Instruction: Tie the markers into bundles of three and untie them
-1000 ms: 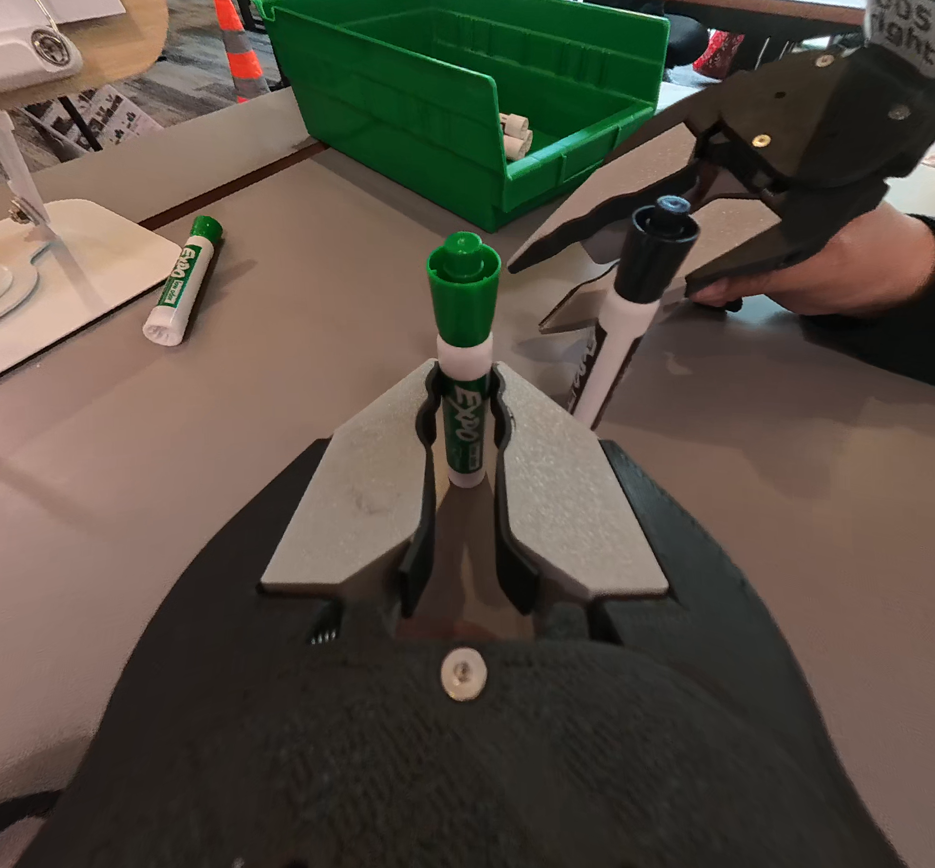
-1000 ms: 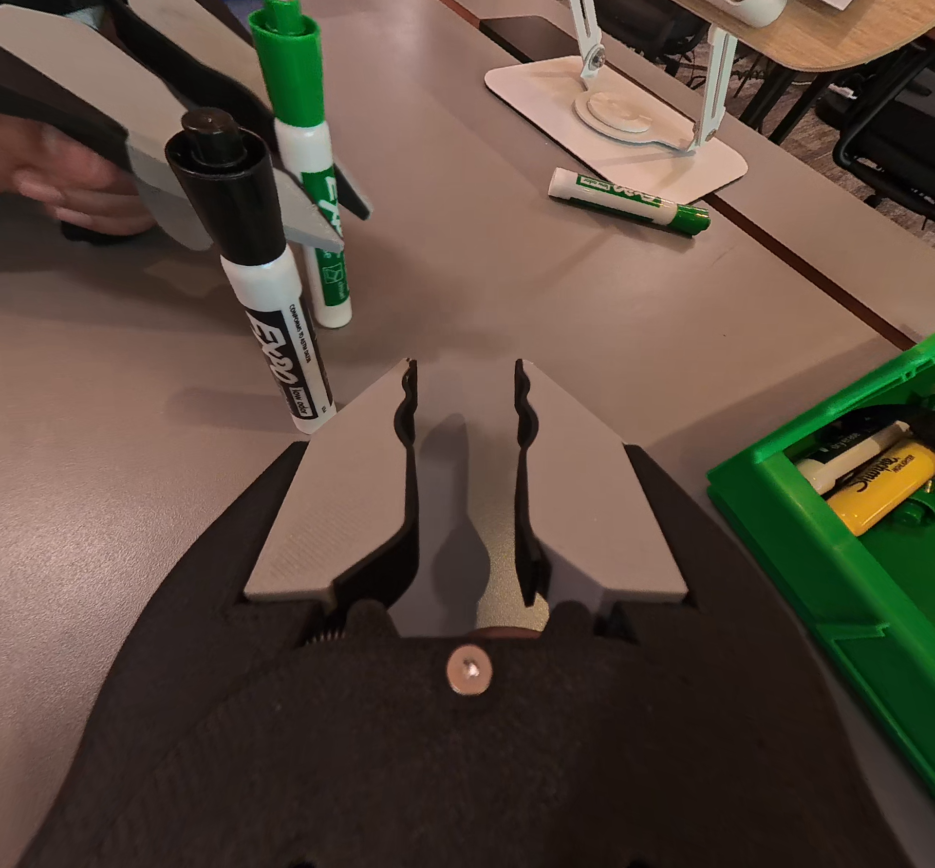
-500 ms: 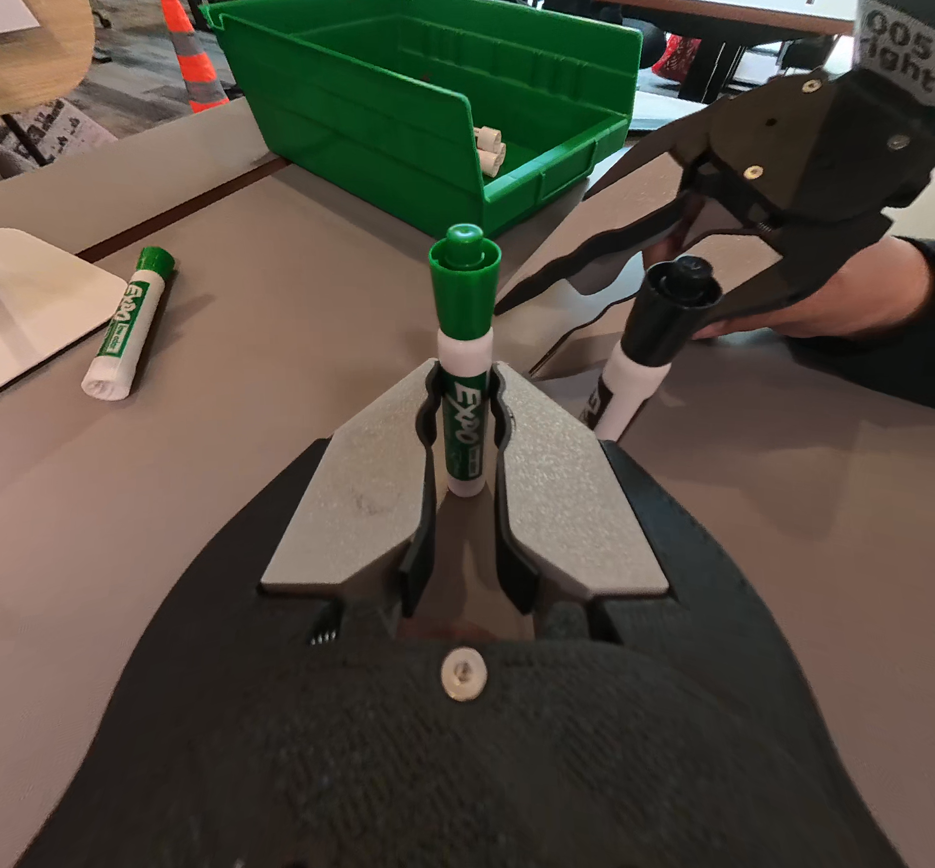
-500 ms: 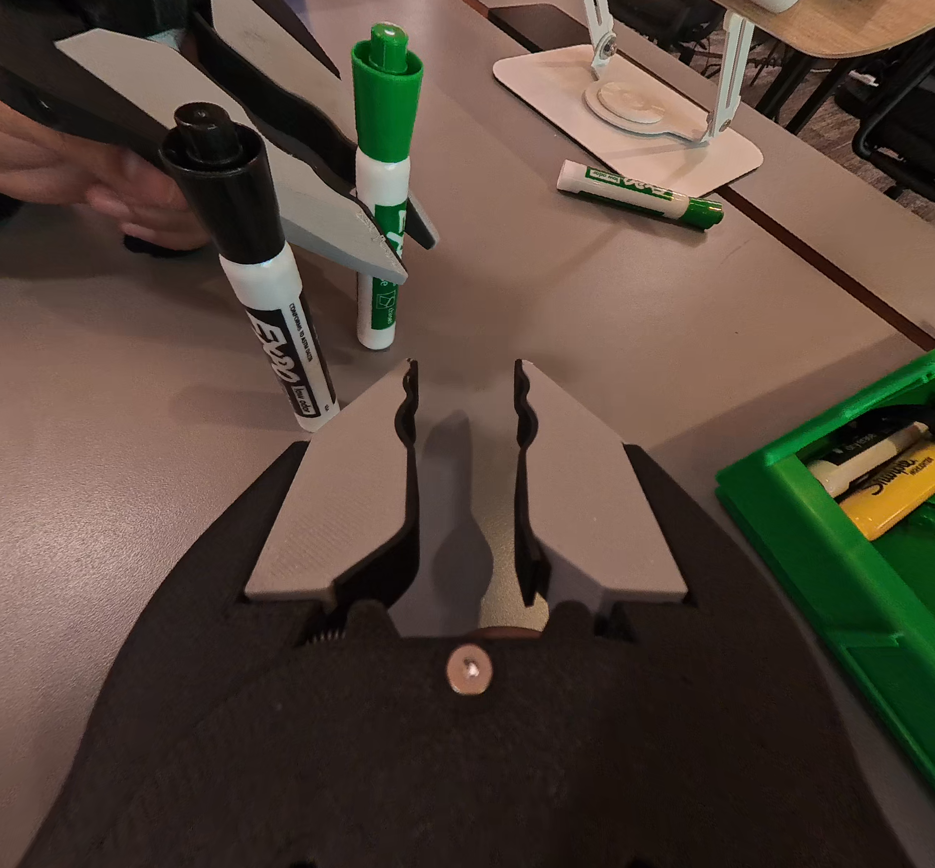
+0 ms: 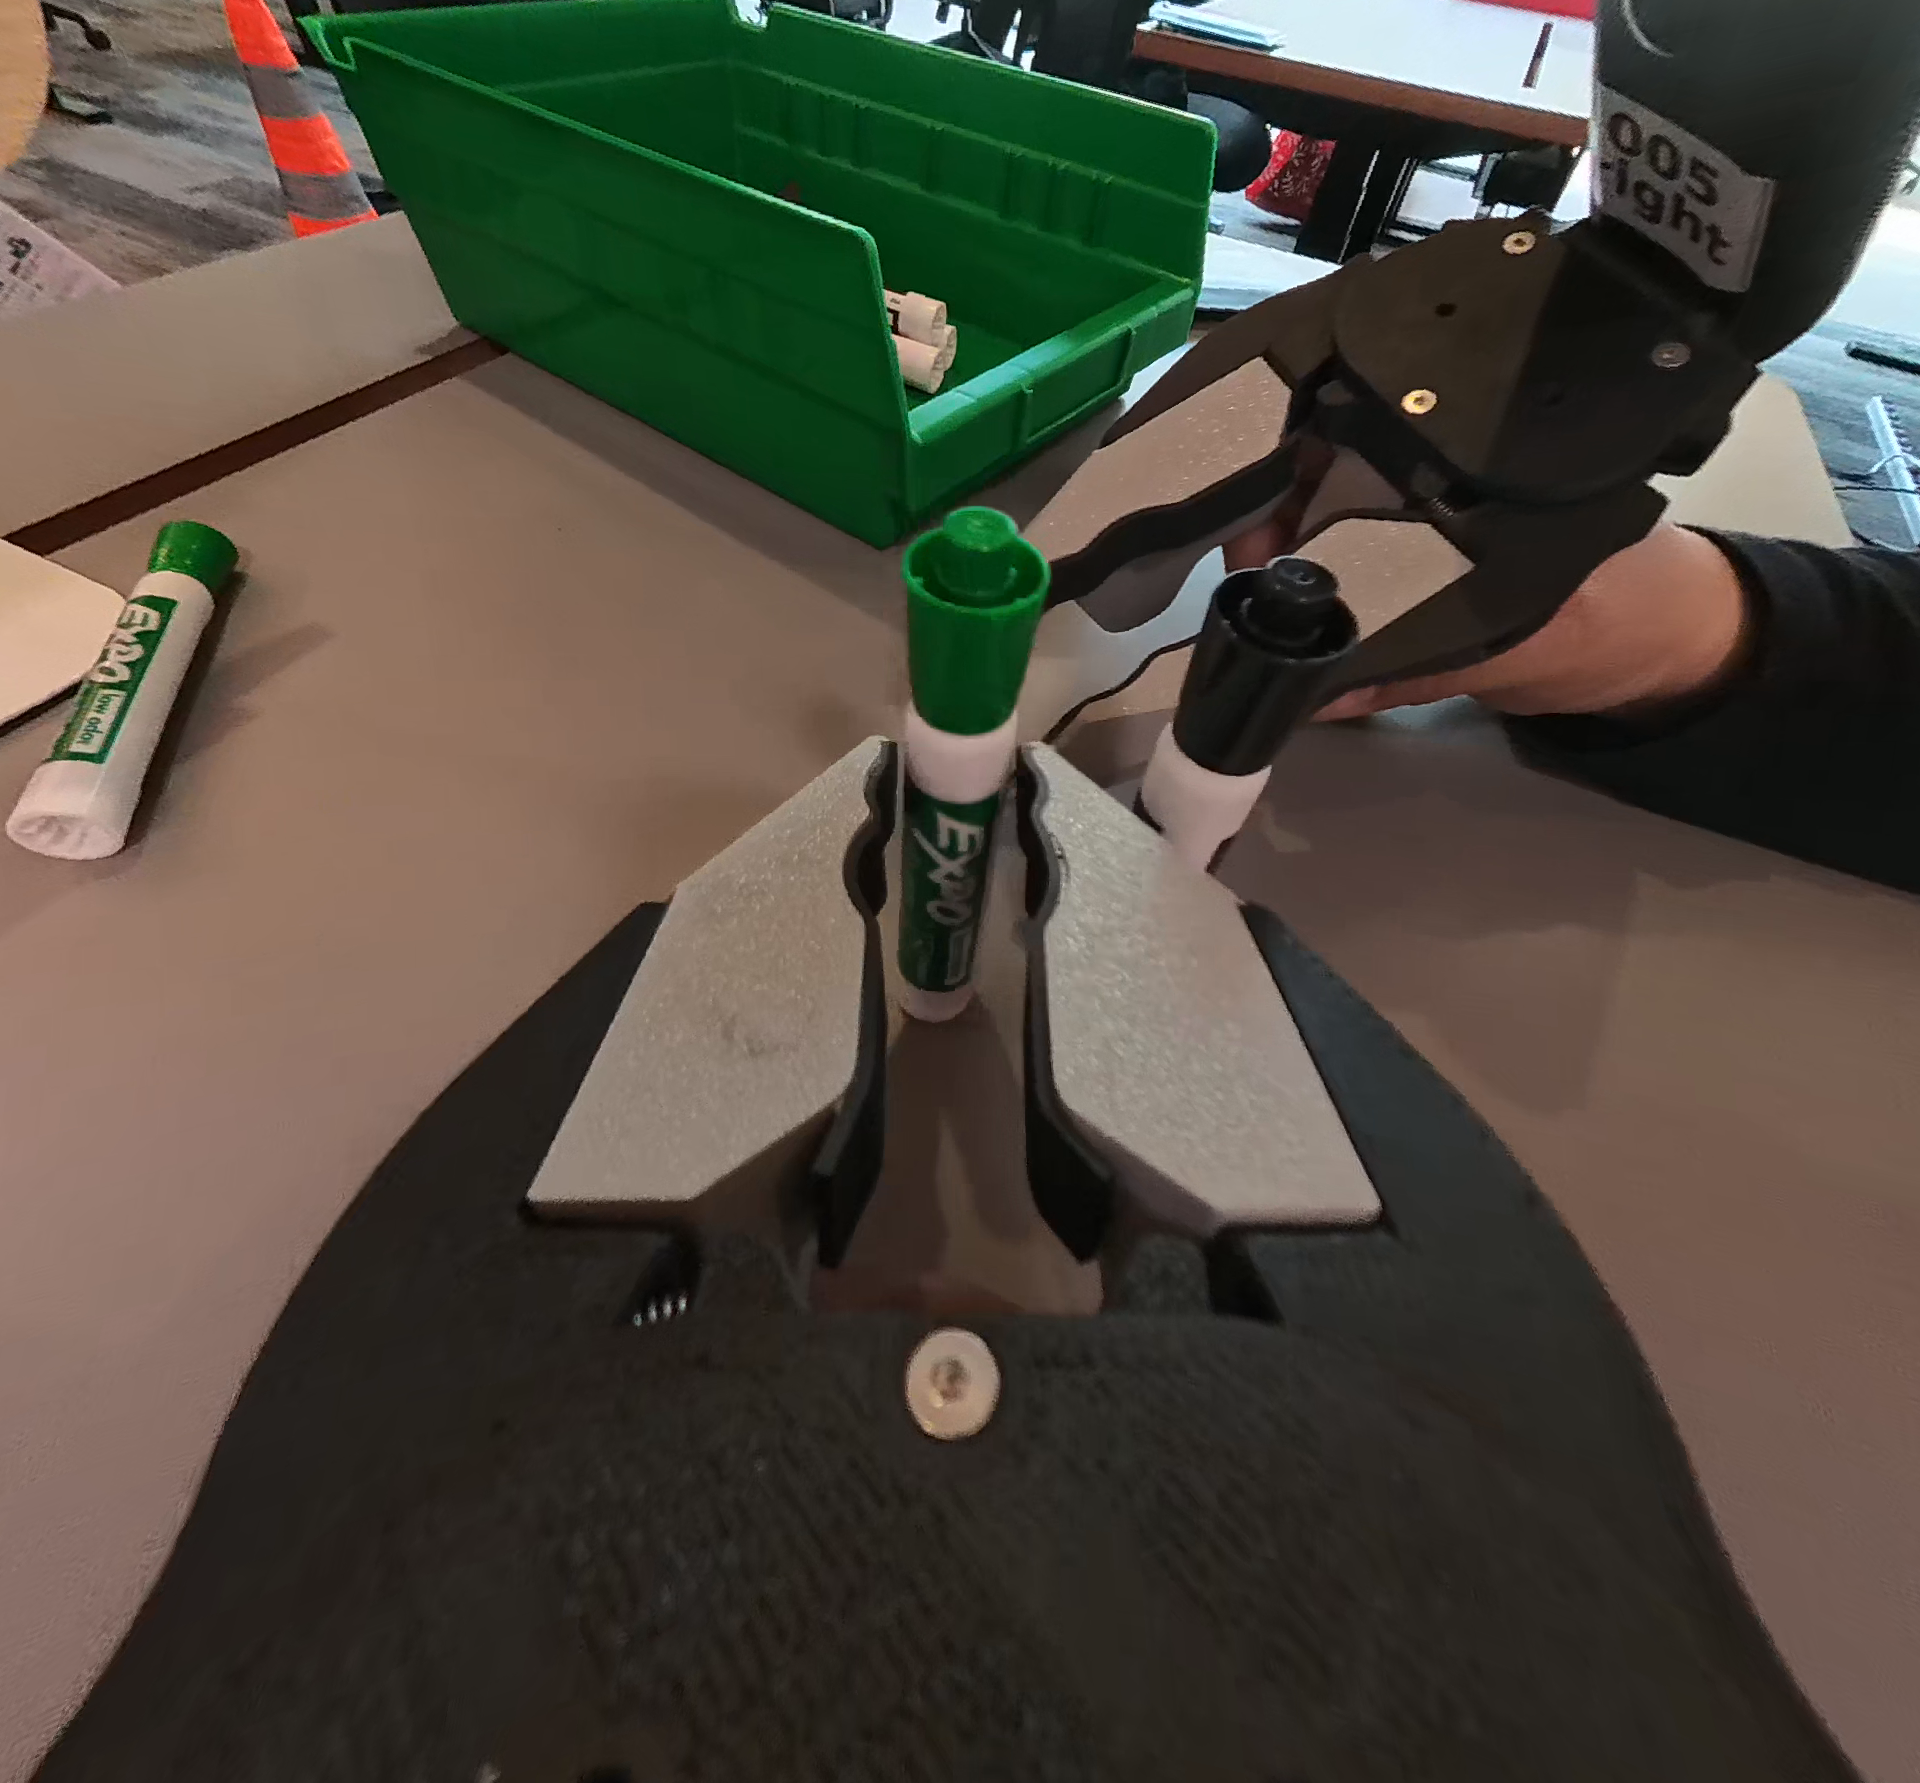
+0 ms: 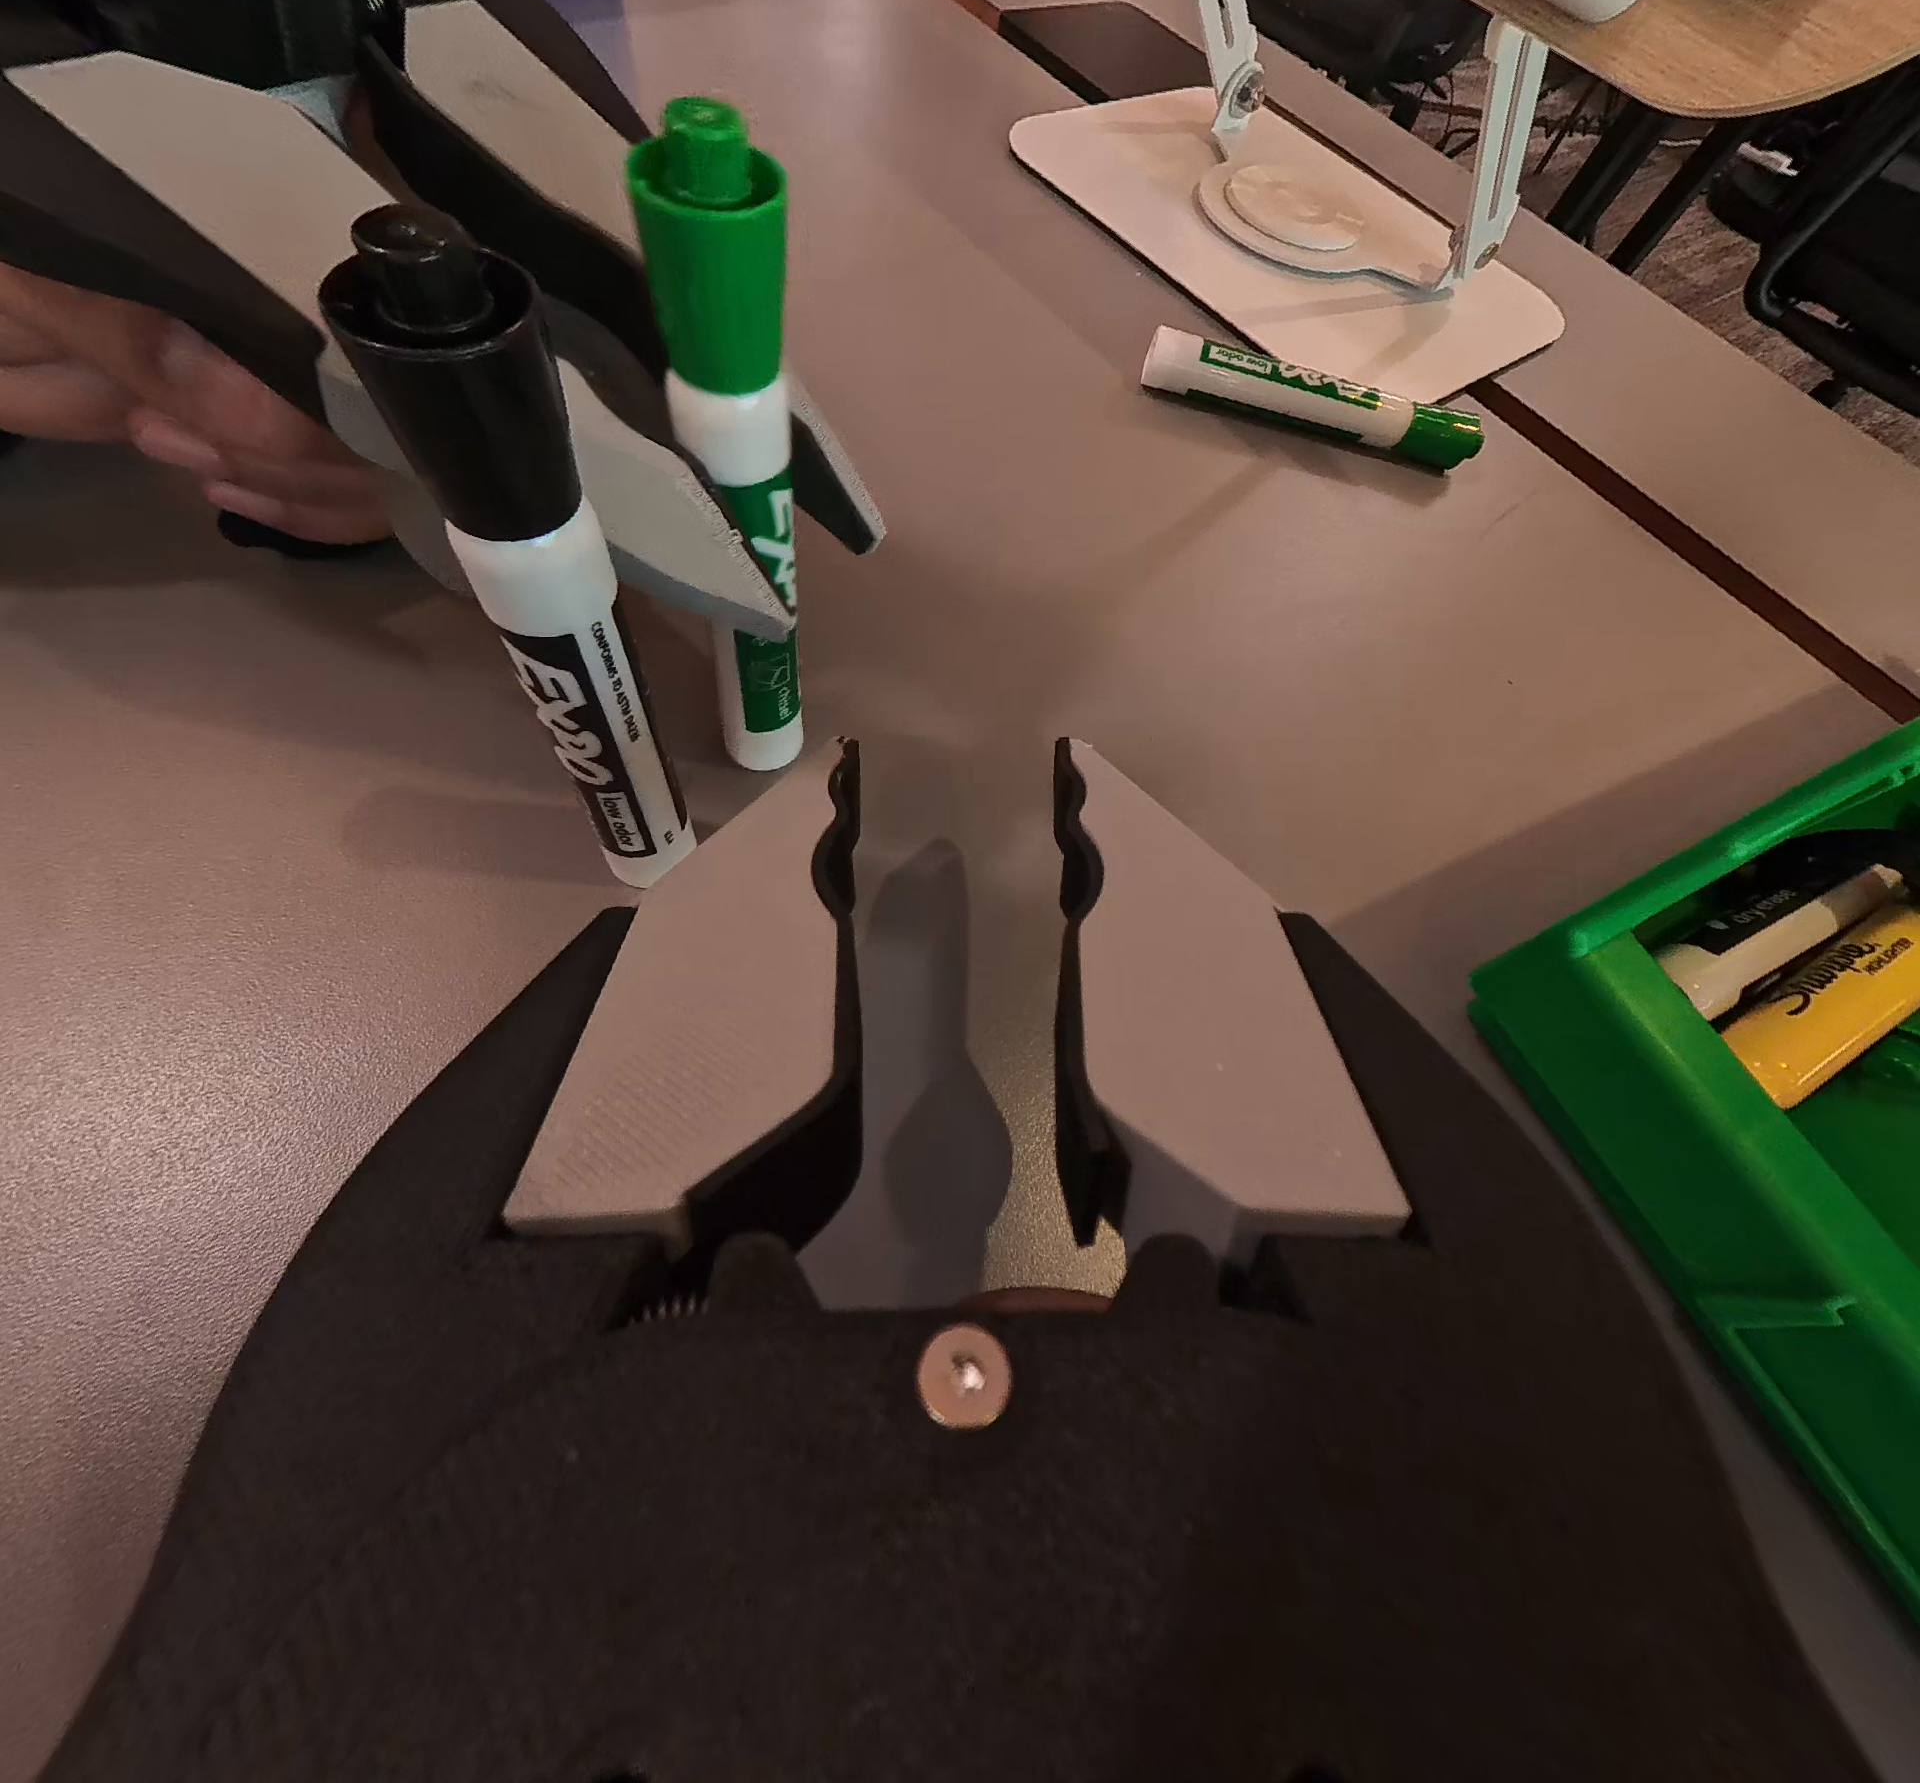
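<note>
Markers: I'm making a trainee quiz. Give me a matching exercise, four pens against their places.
Things:
1. green marker near the black one
2. black marker
3. far green marker
4. yellow highlighter

Places:
a. in the green bin
b. between the fingers of the left claw
c. on end beside that claw
d. flat by the white stand base

Pairs: 1-b, 2-c, 3-d, 4-a
</note>
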`<state>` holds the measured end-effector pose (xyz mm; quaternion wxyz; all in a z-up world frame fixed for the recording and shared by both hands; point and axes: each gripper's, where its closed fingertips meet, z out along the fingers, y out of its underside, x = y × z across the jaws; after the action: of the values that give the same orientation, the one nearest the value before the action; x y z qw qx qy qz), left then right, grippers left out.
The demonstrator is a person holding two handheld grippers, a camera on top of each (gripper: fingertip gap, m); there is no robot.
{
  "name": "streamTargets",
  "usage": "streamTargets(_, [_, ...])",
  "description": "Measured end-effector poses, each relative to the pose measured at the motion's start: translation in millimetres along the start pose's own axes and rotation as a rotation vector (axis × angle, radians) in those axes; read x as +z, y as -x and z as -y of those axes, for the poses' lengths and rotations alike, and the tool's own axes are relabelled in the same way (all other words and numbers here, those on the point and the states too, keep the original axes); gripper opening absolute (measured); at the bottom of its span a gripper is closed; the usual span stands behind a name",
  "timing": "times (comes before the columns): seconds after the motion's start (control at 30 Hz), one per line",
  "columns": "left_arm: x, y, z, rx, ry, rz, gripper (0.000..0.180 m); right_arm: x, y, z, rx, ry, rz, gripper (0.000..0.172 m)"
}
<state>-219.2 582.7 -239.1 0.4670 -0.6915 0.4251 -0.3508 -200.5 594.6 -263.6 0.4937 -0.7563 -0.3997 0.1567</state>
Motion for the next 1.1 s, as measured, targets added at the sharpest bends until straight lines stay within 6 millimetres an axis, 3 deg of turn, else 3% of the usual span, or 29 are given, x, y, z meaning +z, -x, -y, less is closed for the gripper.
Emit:
streamTargets(0.43, [-4, 0, 0, -0.019, -0.010, -0.001, 0.032, -1, 0, 1, 0.004, -0.007, 0.002, 0.034])
streamTargets(0.63, [-22, 3, -10, 0.002, 0.025, -0.019, 0.052, -14, -1, 3, -0.033, -0.041, 0.074, 0.025])
streamTargets(0.83, [-43, -1, -17, 0.014, 0.026, -0.086, 0.057, -41, 37, 16, 0.005, -0.148, 0.414, 0.030])
streamTargets(0.97, [-41, -4, -21, 0.025, 0.054, -0.095, 0.057, -29, 58, -1, -0.075, -0.049, 0.457, 0.031])
streamTargets(1.1, [-38, -10, -25, 0.068, 0.081, -0.101, 0.057, -19, 63, -4, -0.104, -0.011, 0.419, 0.024])
